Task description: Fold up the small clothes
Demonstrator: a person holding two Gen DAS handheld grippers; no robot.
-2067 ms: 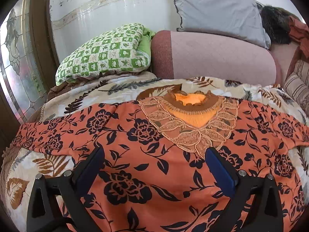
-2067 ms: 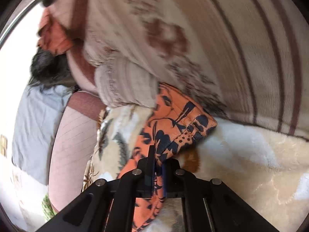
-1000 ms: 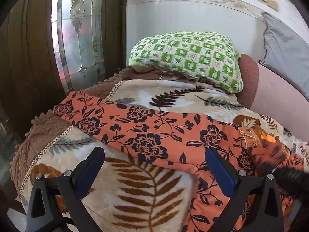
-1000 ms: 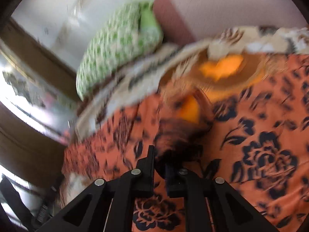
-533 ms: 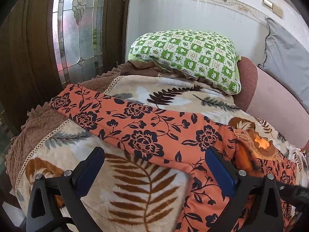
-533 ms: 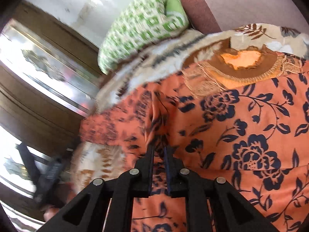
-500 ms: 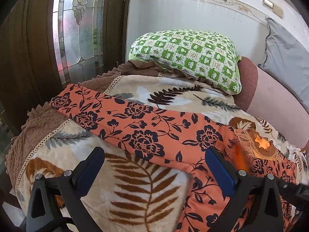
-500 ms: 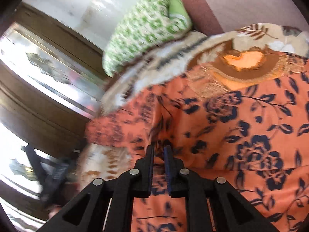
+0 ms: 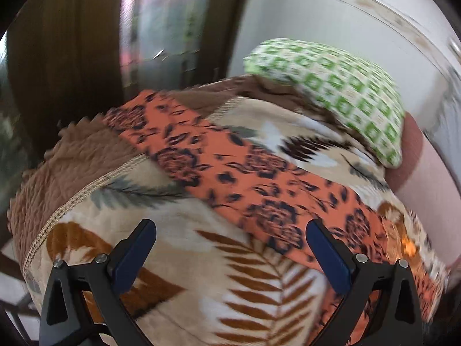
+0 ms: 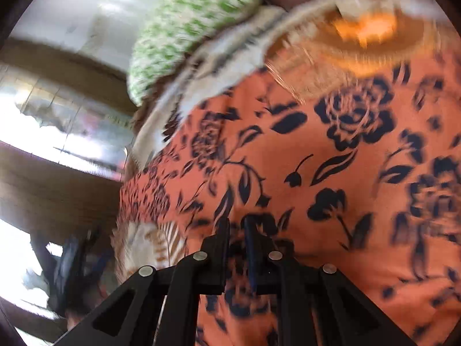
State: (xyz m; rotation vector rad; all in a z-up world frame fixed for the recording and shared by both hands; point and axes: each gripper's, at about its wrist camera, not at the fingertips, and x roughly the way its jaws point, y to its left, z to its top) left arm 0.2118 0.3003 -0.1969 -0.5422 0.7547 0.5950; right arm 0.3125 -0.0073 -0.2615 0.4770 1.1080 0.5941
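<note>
Both pictures are blurry. The orange flower dress [image 10: 317, 158] lies spread on the leaf blanket [image 9: 253, 282] on the bed. The right claw [image 10: 236, 230] is closed, pinching a fold of the dress. The left claw [image 9: 230, 239] hangs wide open, holding nothing. The green pillow [image 9: 340, 92] hides part of the blanket.

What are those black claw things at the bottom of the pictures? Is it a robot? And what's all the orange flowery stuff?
No robot here. A person holds a two-finger grabber in each hand, and each grabber has a little camera looking along its fingers, so each picture comes from one grabber. The left gripper is wide open over a leafy blanket, holding nothing. The right gripper is nearly shut, and it looks pinched on the orange flowery top, though that view is blurry. The top lies spread on the blanket, one sleeve stretched out. A green checked pillow sits behind.
</note>
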